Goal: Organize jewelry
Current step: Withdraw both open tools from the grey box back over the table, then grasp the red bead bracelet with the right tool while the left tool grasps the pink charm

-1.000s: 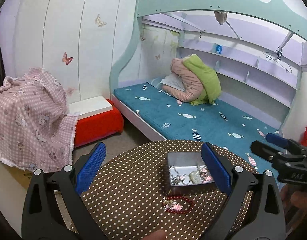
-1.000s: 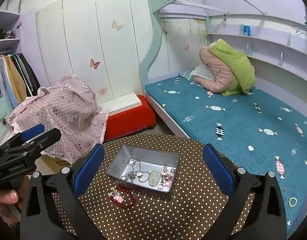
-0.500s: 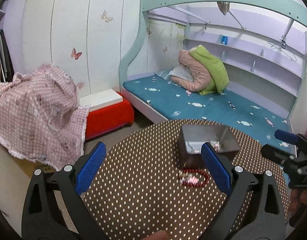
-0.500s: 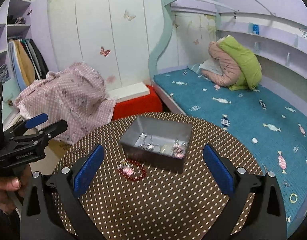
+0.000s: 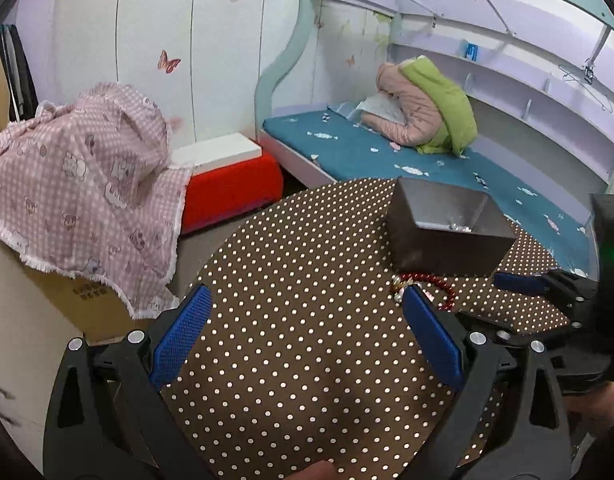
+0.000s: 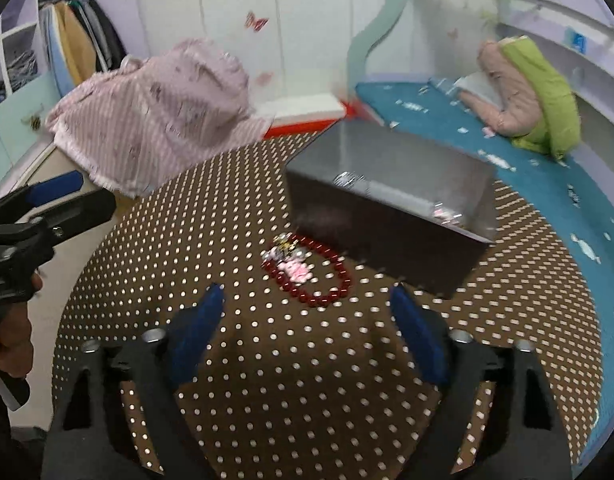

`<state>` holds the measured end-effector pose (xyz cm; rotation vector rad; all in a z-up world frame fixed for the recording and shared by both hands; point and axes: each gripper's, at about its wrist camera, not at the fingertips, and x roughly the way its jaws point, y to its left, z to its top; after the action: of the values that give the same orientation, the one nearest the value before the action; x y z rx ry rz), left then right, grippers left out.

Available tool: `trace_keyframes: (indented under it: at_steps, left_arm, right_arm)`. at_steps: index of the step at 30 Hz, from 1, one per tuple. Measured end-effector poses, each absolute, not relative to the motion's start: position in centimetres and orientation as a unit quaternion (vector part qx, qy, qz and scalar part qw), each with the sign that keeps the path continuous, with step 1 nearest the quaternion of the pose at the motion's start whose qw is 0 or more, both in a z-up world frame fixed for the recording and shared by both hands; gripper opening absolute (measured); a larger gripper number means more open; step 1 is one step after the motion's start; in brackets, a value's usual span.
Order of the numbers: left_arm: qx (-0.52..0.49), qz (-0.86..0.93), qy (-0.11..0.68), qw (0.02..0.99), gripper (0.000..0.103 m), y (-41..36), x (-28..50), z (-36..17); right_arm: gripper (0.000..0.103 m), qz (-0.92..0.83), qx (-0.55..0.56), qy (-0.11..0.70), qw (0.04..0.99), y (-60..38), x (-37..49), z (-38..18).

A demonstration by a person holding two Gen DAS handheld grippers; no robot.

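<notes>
Left wrist view: left gripper [image 5: 303, 320] low over the round polka-dot table [image 5: 299, 248], fingers spread wide, nothing between the blue pads [image 5: 179, 336]. One red bead bracelet [image 5: 425, 286] lies on the cloth just ahead of the right-hand pad, partly hidden by it, touching or nearly touching the base of one metal tin [image 5: 447, 228] ahead-right. A few small shiny pieces show inside the tin, too small to count. Right gripper [image 5: 503, 298] comes in from the right side, level with the bracelet, fingers apart, tips near the bracelet; a green light glows on its body. Far left, one pink checked cloth [image 5: 79, 176] over a cardboard box with print too blurred to read. Right wrist view, motion-blurred: right gripper [image 6: 307, 320] tilted down at the table [image 6: 187, 280], fingers wide apart and gripping nothing. One bracelet [image 6: 311, 276] with a pink charm lies straight ahead between the pads' lines, just beyond the tips; one tin [image 6: 391, 216] sits right behind it, jewelry glinting inside. Left gripper [image 6: 71, 196] is at far left, held in a hand [image 6: 11, 332], fingers parted, off the table edge. No legible writing in this view.
</notes>
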<state>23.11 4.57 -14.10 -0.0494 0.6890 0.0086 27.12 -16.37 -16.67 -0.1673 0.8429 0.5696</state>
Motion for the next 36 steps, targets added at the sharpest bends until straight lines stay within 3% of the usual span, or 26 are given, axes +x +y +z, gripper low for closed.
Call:
trace_keyframes:
  at_steps: [2,4,12,14,15,25,36]
  left_arm:
    - [-0.026,0.005,0.343,0.939,0.096,4.7,23.3,-14.6]
    - [-0.029,0.005,0.348,0.937,0.096,4.8,23.5,-14.9]
    - [-0.032,0.006,0.361,0.932,0.096,4.7,24.1,-15.8]
    - [-0.033,0.005,0.363,0.931,0.096,4.5,24.3,-16.0]
    - [-0.033,0.004,0.364,0.931,0.096,4.4,24.3,-16.0]
    - [-0.029,-0.006,0.368,0.929,0.096,3.3,24.8,-16.3]
    - [-0.020,-0.024,0.373,0.927,0.096,1.7,25.2,-16.6]
  right_arm:
    - [0.054,0.282,-0.092,0.409,0.863,-15.6,27.7,-17.4]
    - [0.048,0.296,-0.097,0.412,0.856,-15.1,28.1,-17.8]
    - [0.031,0.312,-0.160,0.418,0.838,-13.7,28.3,-18.9]
    - [0.009,0.316,-0.167,0.423,0.832,-13.8,27.9,-18.8]
    - [0.007,0.316,-0.173,0.426,0.830,-14.0,27.5,-18.8]
    - [0.006,0.324,-0.184,0.414,0.830,-14.3,26.1,-18.8]
    - [0.006,0.335,-0.018,0.385,0.860,-19.2,25.6,-14.2]
